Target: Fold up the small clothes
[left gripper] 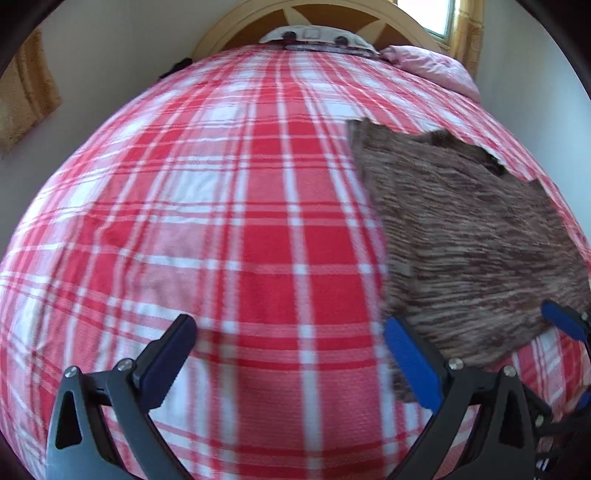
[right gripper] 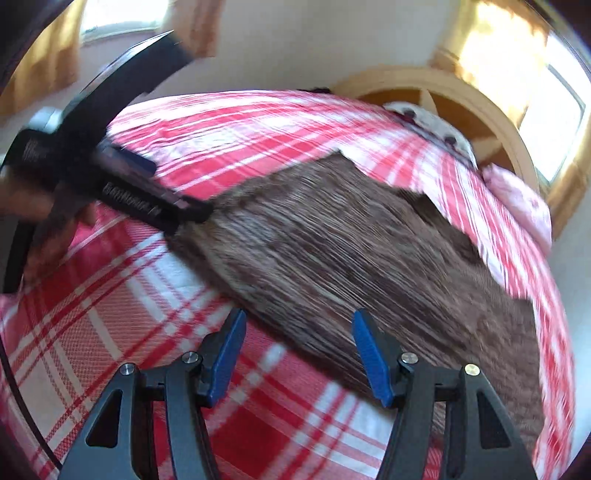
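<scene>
A brown striped knit garment (left gripper: 461, 229) lies flat on the red-and-white plaid bedsheet (left gripper: 221, 221), on the right side of the left wrist view. My left gripper (left gripper: 293, 356) is open wide; its right finger overlaps the garment's near left corner and the left finger is over bare sheet. A blue pad of the right gripper's fingers (left gripper: 561, 321) shows at the garment's near right edge. In the right wrist view the garment (right gripper: 351, 251) runs diagonally, blurred. My right gripper (right gripper: 301, 354) is open at the garment's near edge with nothing pressed between its pads. A hand holds the left gripper, whose fingers (right gripper: 177, 210) are at the far corner.
A curved wooden headboard (left gripper: 236, 22) stands at the far end of the bed, with a pink pillow (left gripper: 432, 66) and a white patterned item (left gripper: 317, 37) in front of it. A window (right gripper: 554, 92) with yellow curtains is behind. Plaid sheet (right gripper: 110, 314) stretches left of the garment.
</scene>
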`<state>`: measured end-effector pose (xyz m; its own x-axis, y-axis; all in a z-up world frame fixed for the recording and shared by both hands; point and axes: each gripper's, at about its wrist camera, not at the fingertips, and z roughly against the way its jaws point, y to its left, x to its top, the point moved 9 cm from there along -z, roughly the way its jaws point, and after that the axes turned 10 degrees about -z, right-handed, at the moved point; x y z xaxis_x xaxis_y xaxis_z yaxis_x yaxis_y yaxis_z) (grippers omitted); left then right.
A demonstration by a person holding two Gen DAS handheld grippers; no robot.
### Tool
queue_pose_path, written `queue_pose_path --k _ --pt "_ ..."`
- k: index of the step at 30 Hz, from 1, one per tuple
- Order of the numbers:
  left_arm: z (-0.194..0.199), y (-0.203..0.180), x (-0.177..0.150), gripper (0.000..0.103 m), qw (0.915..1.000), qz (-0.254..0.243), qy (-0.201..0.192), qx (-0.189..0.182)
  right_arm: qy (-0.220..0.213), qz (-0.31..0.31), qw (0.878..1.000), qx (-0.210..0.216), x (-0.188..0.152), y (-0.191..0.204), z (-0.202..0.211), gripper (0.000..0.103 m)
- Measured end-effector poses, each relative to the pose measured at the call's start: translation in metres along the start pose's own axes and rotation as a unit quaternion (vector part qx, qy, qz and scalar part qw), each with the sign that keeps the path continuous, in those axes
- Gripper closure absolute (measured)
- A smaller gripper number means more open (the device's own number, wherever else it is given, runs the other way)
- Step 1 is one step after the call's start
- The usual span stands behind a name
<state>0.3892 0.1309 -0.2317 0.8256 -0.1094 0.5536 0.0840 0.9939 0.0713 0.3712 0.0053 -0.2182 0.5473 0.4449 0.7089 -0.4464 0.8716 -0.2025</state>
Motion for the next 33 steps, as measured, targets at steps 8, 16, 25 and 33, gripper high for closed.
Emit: queue_pose_path --k 8,16,25,33 --pt "-0.006 0.046 -0.004 0.0 0.9986 0.053 0.002 0.006 -0.021 0.048 0.999 0.009 0.01 0.037 -0.002 0.042" --pt "-0.005 0.052 -0.005 0.0 0.9964 0.081 -0.019 -0.014 -0.025 0.088 0.996 -0.01 0.023 0.063 -0.016 0.042" --pt "-0.01 0.047 0.03 0.0 0.9887 0.093 -0.055 -0.104 -0.014 0.061 0.998 0.019 0.031 0.065 -0.029 0.064" --pt "-0.035 0.007 0.082 0.003 0.9786 0.07 -0.068 -0.181 -0.016 0.042 0.999 0.026 0.028 0.064 -0.034 0.071"
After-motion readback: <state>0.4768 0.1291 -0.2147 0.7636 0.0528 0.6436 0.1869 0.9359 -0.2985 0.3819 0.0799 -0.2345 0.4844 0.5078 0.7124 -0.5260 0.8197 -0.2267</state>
